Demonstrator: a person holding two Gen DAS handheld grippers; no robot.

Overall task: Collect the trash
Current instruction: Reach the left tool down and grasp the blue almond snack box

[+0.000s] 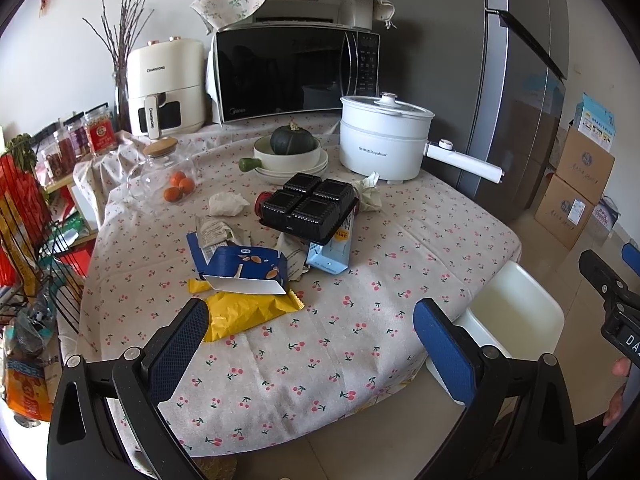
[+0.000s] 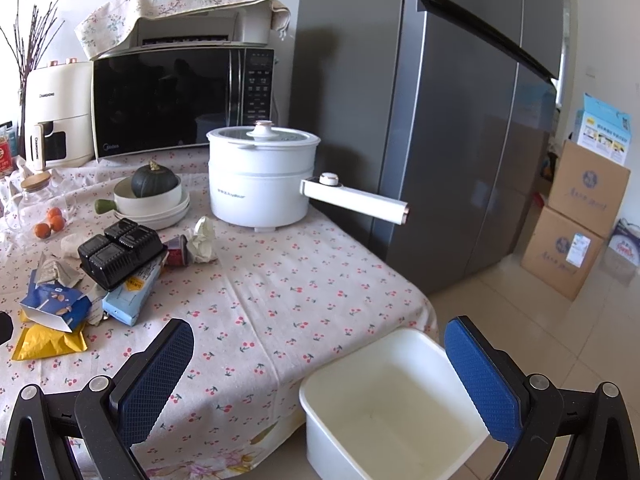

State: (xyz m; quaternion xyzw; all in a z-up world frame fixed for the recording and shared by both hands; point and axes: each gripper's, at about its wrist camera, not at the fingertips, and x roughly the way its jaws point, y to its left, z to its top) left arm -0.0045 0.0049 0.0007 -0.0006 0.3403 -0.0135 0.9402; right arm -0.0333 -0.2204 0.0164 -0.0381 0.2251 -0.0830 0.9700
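In the left wrist view we start at the left of the frame: our left tongs (image 1: 310,326) stand wide apart and empty, low over the table (image 1: 360,360). Just above the left finger, at centre left, lies the trash pile (image 1: 272,240); its nearest piece, the yellow wrapper (image 1: 244,314), touches or nearly touches that finger's tip and runs its long axis roughly left to right, under the blue box (image 1: 248,270). Further up the frame come the black tray (image 1: 310,208) on a pale carton (image 1: 332,252), then crumpled tissues (image 1: 228,204). Nothing stands between our left tongs and the wrapper.

Moving right, the white bin (image 1: 516,312) sits off the table's edge at lower right.

In the right wrist view our right tongs (image 2: 318,376) also stand apart and empty, with the bin between the fingers and the trash far off at the left edge. So we judge the left hand the nearer. The pot (image 2: 260,184), bowls (image 2: 156,204) and oranges (image 2: 50,224) lie beyond the pile, out of the way.
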